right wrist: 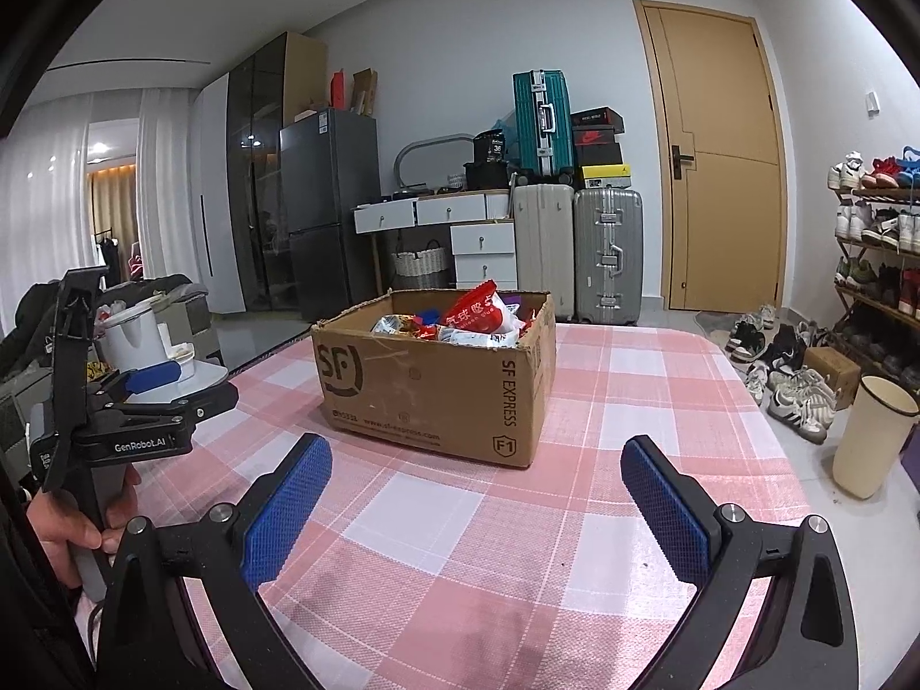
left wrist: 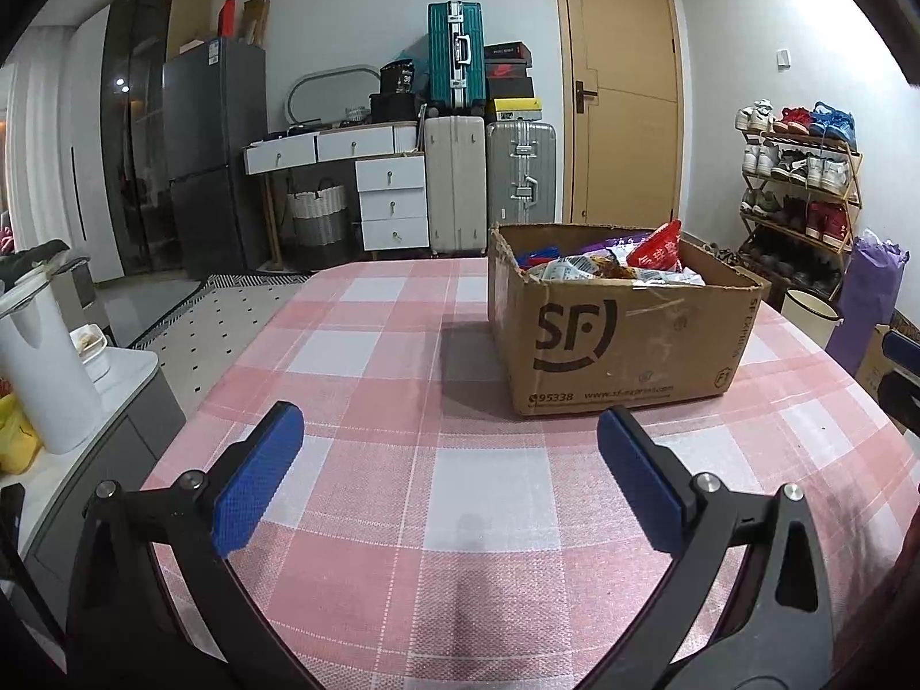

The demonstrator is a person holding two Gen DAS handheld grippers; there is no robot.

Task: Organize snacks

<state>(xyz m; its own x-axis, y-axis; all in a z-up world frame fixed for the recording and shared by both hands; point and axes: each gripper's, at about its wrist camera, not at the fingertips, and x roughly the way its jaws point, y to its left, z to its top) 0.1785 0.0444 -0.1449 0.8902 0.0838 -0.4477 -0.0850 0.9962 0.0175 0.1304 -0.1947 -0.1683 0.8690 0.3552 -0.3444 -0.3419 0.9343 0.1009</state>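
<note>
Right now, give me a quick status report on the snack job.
Both tools open, empty: left tool, right tool. Snack packets piled in the cardboard box on the checked tablecloth. Nothing between tools and box.

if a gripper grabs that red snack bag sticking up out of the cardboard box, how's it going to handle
The red snack bag looks like a puffy film packet, so probably light and floppy, crumpling under the pads. Its glossy surface may slip. It stands atop loose packets in the cardboard box, so neighbours could shift when it lifts.
</note>
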